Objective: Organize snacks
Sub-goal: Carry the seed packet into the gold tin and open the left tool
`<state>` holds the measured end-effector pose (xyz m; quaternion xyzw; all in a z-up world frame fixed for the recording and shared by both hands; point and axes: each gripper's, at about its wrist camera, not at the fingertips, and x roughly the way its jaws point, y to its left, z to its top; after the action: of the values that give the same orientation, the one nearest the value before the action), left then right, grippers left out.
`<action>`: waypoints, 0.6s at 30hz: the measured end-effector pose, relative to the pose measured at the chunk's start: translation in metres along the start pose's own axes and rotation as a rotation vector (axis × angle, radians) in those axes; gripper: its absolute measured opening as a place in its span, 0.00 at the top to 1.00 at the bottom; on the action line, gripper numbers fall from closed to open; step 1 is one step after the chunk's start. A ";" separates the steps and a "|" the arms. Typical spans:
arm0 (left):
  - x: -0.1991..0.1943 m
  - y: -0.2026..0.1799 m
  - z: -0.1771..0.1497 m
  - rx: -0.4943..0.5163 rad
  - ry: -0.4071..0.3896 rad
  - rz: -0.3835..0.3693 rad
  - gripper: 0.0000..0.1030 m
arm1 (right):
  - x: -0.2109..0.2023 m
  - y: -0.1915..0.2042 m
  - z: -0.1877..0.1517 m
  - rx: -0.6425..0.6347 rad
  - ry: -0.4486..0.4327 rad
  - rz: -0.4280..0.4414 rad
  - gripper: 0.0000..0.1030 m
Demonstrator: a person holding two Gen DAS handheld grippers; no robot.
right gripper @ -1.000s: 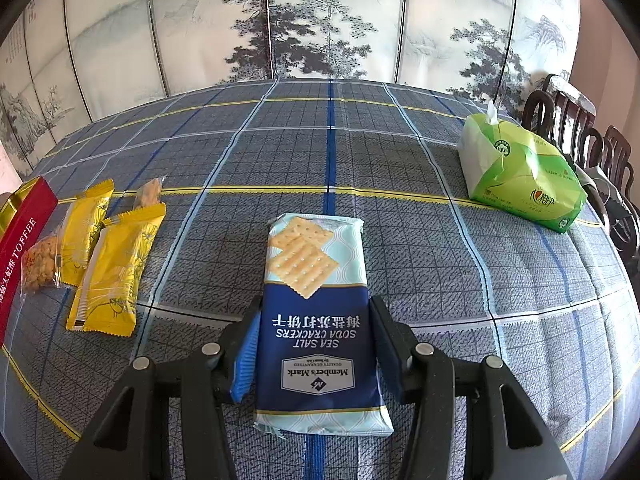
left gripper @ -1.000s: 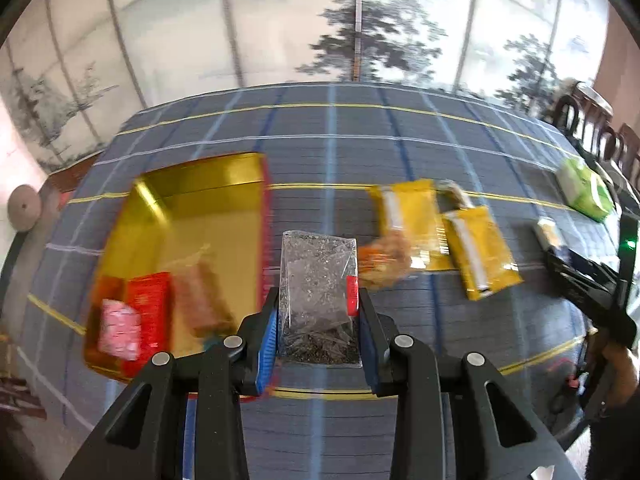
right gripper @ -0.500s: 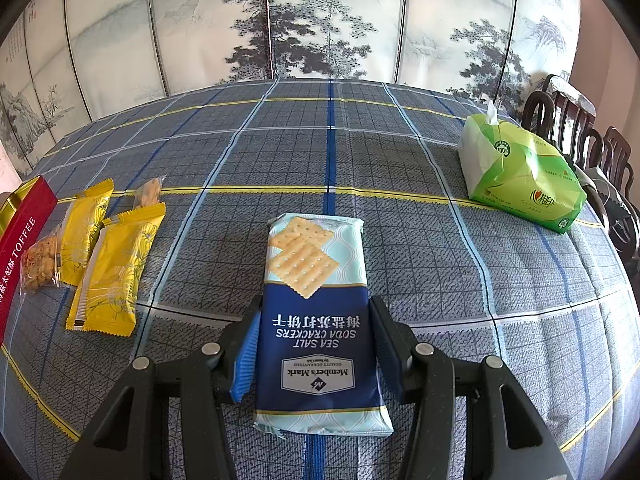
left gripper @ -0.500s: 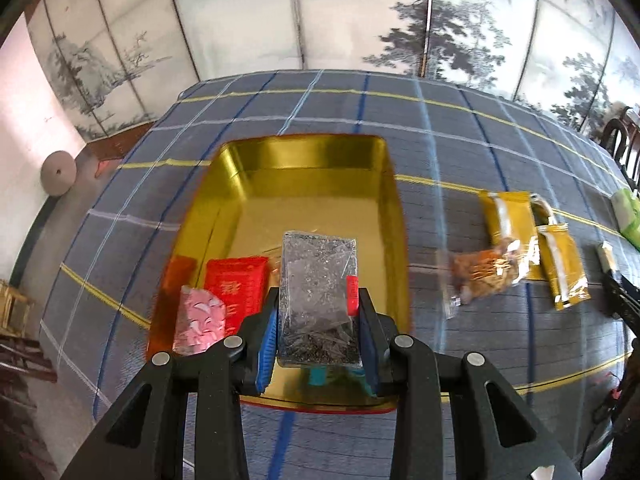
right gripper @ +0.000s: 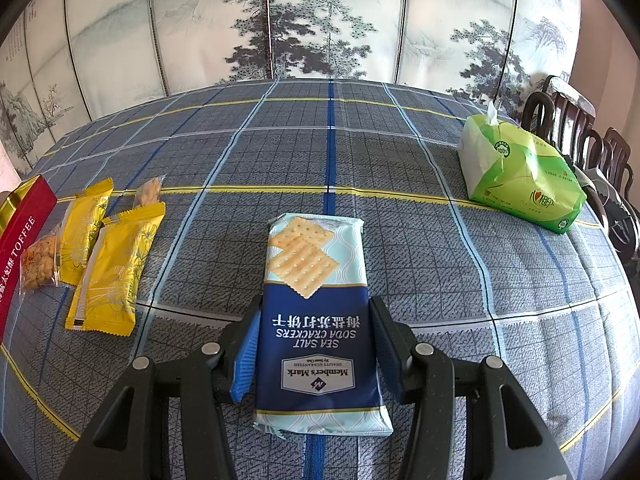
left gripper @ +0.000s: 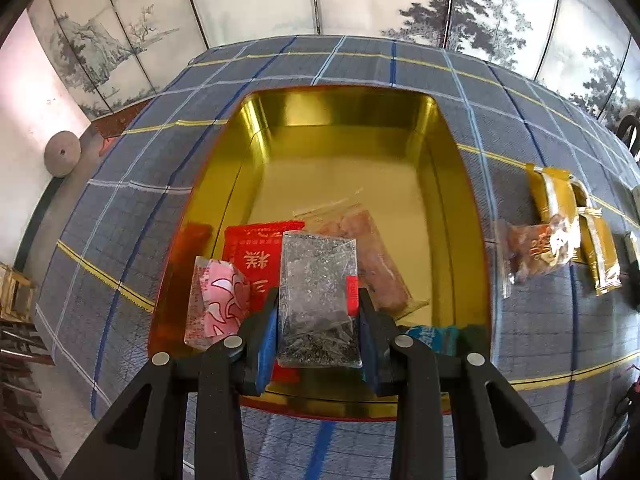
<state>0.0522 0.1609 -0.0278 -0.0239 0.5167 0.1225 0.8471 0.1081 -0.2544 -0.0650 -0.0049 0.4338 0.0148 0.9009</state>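
Observation:
My left gripper (left gripper: 316,312) is shut on a clear bag of dark bits (left gripper: 318,300) and holds it above the near end of the gold tin (left gripper: 344,120). In the tin lie a red packet (left gripper: 256,248), a pink packet (left gripper: 212,300) and a clear pinkish packet (left gripper: 372,248). My right gripper (right gripper: 312,320) is shut on a blue soda cracker pack (right gripper: 316,300) that rests on the tablecloth. Two yellow packets (right gripper: 116,268) and a bag of orange snacks (right gripper: 38,268) lie to its left; they also show in the left wrist view (left gripper: 560,216).
A green tissue pack (right gripper: 520,172) sits at the far right of the table. The tin's red side (right gripper: 20,236) shows at the left edge of the right wrist view. Dark chairs (right gripper: 580,128) stand beyond the table's right edge. A teal packet (left gripper: 440,336) lies by the tin's near wall.
My left gripper has carried the clear bag leftward from the tablecloth to over the gold tin and closer to it. The right gripper and cracker pack have not moved.

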 end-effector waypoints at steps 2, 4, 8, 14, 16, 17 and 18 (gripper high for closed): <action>0.002 0.002 -0.001 0.001 0.004 0.001 0.70 | 0.000 0.000 0.000 0.000 0.000 0.000 0.49; 0.004 0.005 -0.001 0.002 0.006 0.005 0.70 | 0.000 0.000 0.000 0.000 0.000 0.000 0.49; 0.009 0.010 -0.003 0.005 0.020 0.016 0.70 | 0.000 0.000 0.000 0.000 0.000 -0.001 0.49; 0.011 0.010 -0.006 0.022 0.021 0.018 0.68 | 0.000 0.001 0.000 0.000 0.000 -0.001 0.49; 0.011 0.010 -0.007 0.023 0.018 0.017 0.66 | 0.000 0.001 0.000 -0.001 0.000 -0.001 0.49; 0.010 0.009 -0.007 0.024 0.016 0.017 0.66 | 0.000 0.001 0.000 -0.001 0.000 -0.001 0.49; 0.010 0.009 -0.007 0.025 0.015 0.017 0.66 | 0.000 0.001 0.000 -0.001 0.000 -0.001 0.49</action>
<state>0.0487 0.1708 -0.0387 -0.0101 0.5245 0.1230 0.8424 0.1076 -0.2535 -0.0649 -0.0055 0.4337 0.0145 0.9009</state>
